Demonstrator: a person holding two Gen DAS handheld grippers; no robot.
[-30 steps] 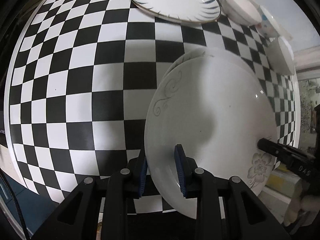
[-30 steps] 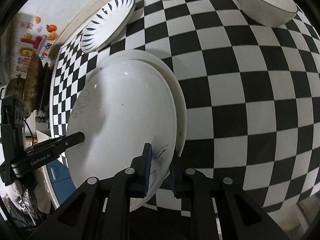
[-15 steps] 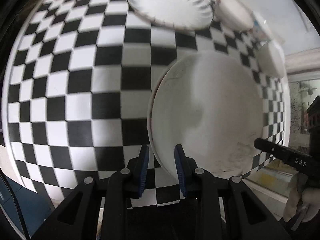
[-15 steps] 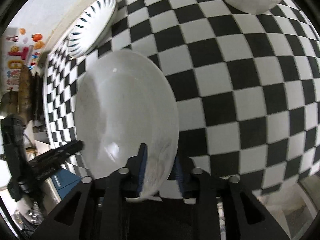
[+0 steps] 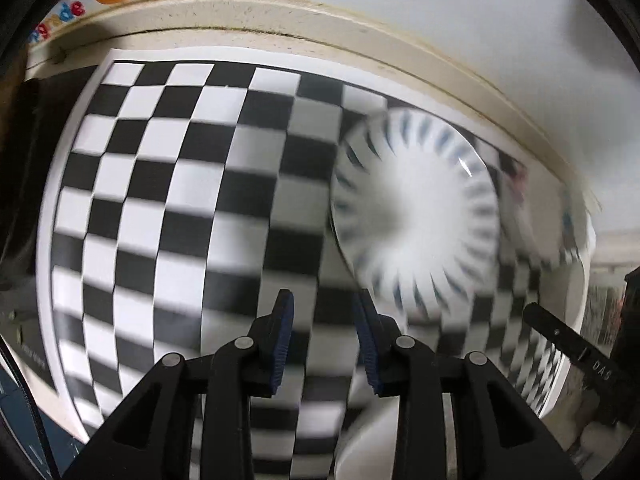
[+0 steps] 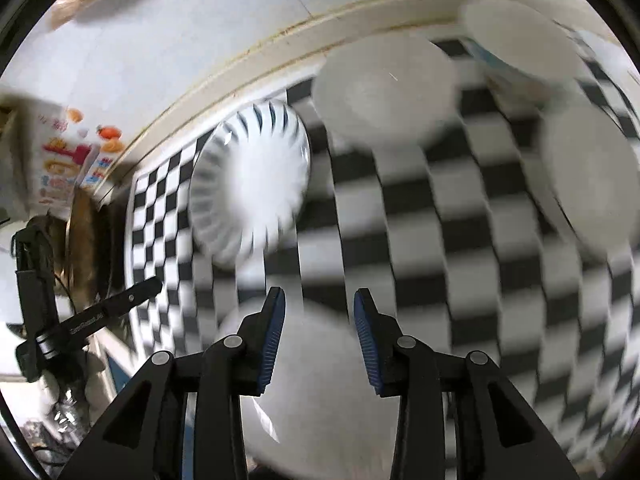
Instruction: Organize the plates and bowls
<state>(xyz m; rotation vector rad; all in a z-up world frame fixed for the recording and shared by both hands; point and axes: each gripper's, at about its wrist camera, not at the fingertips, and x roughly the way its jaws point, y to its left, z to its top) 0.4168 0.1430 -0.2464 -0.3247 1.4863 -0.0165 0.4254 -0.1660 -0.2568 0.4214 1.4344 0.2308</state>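
Both views are smeared by motion blur. In the left wrist view, the checkered surface [image 5: 152, 208] fills the 9 o'clock side. At 6 o'clock the left gripper [image 5: 323, 338] has its fingers [image 5: 282, 340] spread with nothing between them. Past them, toward 2 o'clock, the blue-striped plate [image 5: 416, 220] lies on the surface near the back edge. At 5 o'clock a white plate [image 5: 368, 432] shows under the right-hand finger, and the right gripper's tip [image 5: 568, 340] enters at 4 o'clock.

In the right wrist view, the left gripper's tip [image 6: 104, 312] reaches in at 8 o'clock. The blue-striped plate sits at 10 o'clock, and the white plate [image 6: 320, 392] lies at 6 o'clock beneath the right gripper [image 6: 319, 334], whose fingers [image 6: 366, 340] are spread and empty. White bowls stand at 12 o'clock [image 6: 384, 88], 1 o'clock [image 6: 520, 36] and 3 o'clock [image 6: 592, 184].
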